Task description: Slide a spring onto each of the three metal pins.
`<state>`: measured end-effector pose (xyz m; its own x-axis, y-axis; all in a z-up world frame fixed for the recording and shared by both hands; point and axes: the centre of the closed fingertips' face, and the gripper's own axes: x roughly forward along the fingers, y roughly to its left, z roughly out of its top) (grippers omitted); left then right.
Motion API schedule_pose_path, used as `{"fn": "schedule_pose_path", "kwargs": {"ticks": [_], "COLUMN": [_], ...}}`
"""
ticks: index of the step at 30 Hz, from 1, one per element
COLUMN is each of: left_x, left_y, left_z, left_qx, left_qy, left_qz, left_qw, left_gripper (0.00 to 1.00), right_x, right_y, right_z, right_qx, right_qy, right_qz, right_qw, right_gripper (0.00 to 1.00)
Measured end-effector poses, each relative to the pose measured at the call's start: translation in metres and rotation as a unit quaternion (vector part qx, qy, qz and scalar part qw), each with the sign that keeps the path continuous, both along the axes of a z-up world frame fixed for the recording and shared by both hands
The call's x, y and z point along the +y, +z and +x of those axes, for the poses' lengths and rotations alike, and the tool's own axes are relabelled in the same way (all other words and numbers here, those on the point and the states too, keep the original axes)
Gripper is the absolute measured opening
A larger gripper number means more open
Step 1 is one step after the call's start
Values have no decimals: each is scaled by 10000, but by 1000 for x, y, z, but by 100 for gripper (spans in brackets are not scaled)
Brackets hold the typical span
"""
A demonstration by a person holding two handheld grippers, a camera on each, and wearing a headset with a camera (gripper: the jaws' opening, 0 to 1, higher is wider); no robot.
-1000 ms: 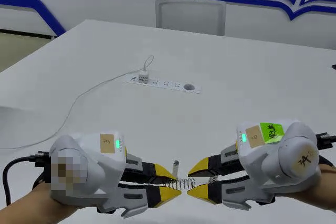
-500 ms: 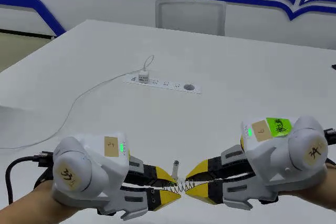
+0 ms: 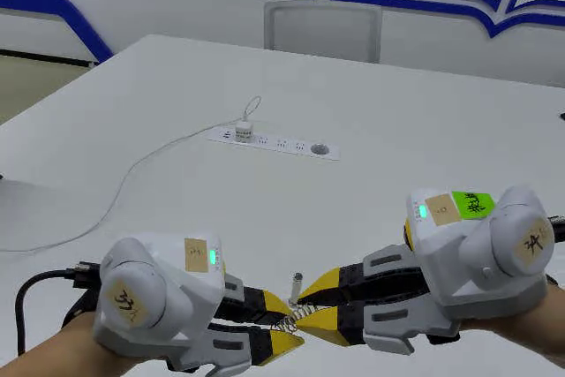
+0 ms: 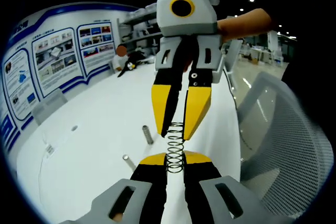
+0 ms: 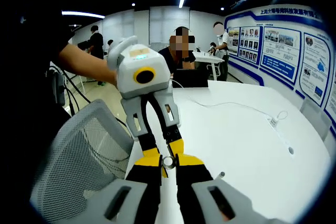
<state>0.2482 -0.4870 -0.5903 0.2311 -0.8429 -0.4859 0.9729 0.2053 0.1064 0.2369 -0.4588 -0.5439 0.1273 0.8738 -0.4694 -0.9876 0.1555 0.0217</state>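
At left, clamped narrow with the yellow-tipped left claw (image 3: 290,335) onto one end of the spring (image 3: 297,313), a thin bright wire coil. Held between both tips on the near side of a smooth upright metal pin (image 3: 297,286) on the matte white desk (image 3: 265,200), likely to line up its bore. At right, nipped tight likewise by the right claw (image 3: 311,320).

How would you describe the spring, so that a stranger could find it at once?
Look at the near edge of the white table, where the left claw and right claw meet tip to tip. The spring is the small wire coil bridging them, gripped at both ends. Unlike the smooth pin standing beside it, it is coiled and held, not standing.
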Motion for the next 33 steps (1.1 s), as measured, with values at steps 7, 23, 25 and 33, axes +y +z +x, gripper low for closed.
{"fn": "schedule_pose_path", "kwargs": {"ticks": [7,23,25,33], "left_x": [0,-1,-1,-5], "left_y": [3,4,5,7], "left_z": [2,4,4,4], "left_qx": [12,-5,-11,51], "left_qy": [90,124,139,119], "left_qz": [-91,-243,-248,-311], "left_qw": [9999,9996,9996,9994], "left_gripper": [10,10,10,10], "right_x": [0,-9,-9,-4], "right_y": [-3,-9,-9,-5], "right_z": [8,16,14,14], "right_qx": [-273,117,234,402], "right_qy": [-87,-493,-470,-591], "right_qz": [-285,-172,-88,180], "right_qw": [9992,9986,9986,9973], "right_gripper": [10,16,14,11]}}
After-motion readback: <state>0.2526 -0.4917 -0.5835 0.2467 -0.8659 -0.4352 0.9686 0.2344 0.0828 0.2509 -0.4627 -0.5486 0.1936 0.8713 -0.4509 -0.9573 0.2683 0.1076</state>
